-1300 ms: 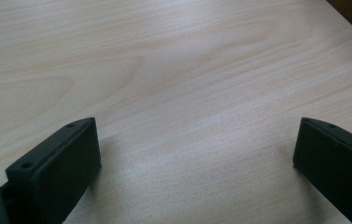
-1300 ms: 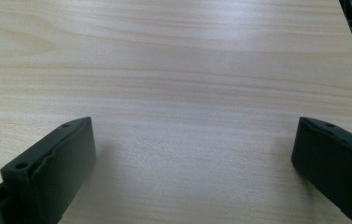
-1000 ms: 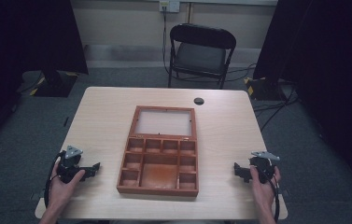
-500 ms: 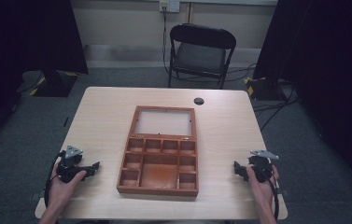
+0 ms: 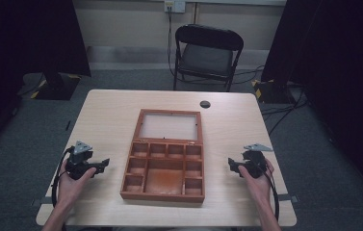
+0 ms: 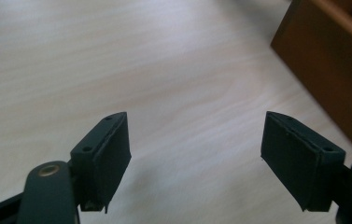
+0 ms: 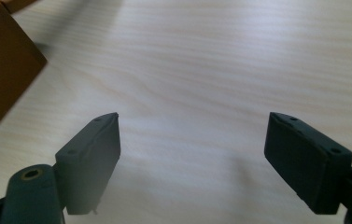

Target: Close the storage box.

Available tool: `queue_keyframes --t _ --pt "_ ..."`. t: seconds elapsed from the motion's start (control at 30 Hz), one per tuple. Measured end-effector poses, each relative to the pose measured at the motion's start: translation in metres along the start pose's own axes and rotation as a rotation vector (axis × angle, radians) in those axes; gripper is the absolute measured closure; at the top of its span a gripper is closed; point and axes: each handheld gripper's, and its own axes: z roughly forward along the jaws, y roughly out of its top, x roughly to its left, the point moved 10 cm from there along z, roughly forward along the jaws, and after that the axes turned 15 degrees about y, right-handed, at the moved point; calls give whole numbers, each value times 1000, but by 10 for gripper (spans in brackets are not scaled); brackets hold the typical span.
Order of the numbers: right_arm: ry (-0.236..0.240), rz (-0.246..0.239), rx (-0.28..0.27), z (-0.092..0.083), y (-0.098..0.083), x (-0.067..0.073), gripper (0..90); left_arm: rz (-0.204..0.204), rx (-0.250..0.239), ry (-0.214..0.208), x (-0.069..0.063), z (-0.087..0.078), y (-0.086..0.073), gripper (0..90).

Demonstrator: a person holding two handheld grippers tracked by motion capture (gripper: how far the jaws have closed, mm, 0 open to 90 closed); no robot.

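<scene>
Jaws of my left gripper (image 5: 103,164) and right gripper (image 5: 232,165) have just been closing, empty, flanking the wooden compartment box (image 5: 164,168); a careless sweep inward could shove it askew.

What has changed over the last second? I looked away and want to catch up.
Both grippers have edged inward toward the wooden box. The left gripper and right gripper have just been closing their jaws partway, with nothing between them. The box, its open lid and the table stayed put.
</scene>
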Motion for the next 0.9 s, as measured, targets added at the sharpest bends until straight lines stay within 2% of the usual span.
queue_keyframes --t 0.07,0.1,0.13,0.17,0.27,0.3,0.33,0.37,0.4,0.47,0.5,0.53,0.57,0.6,0.63,0.7,0.73,0.77,0.9 --pt "5 -13 2 2 4 3 184 1 -9 -5 -3 0 5 242" --pt "18 -27 1 7 13 11 187 -9 -12 -23 -7 2 10 244" --pt "18 -27 1 7 13 11 187 -13 -27 -53 -12 2 14 244" --pt "29 -45 4 12 22 17 217 20 -37 -70 -22 5 22 263" --pt "43 -63 -5 15 31 24 255 29 -55 -66 -25 7 26 273" --pt "58 -68 -18 18 38 30 244 35 -30 -87 -28 10 27 264" --pt "65 -67 -18 20 40 32 246 33 -27 -91 -29 10 28 264" --pt "72 -75 -15 24 44 34 246 11 -44 -98 -29 12 36 267" --pt "80 -77 -12 27 47 37 246 11 -44 -98 -29 12 36 267" --pt "87 -79 -9 29 49 39 247 -17 -71 -104 -29 12 44 275" --pt "96 -81 -9 32 53 42 254 -12 -49 -116 -29 13 46 280" --pt "100 -81 -9 34 56 45 257 -11 -54 -118 -30 14 50 277" --pt "116 -90 -13 39 64 51 266 -42 -95 -117 -31 15 60 290" --pt "116 -90 -13 39 64 51 266 -42 -95 -117 -31 15 60 299" --pt "118 -100 -15 42 69 55 266 -33 -68 -135 -33 18 62 299" --pt "127 -114 -18 48 77 60 269 -33 -80 -122 -35 22 69 298" --pt "136 -116 -20 51 81 63 273 -37 -75 -137 -37 23 71 298" --pt "140 -112 -22 54 83 64 280 -23 -75 -137 -40 26 78 298" --pt "144 -109 -24 64 88 67 291 -2 -65 -128 -43 34 85 298"
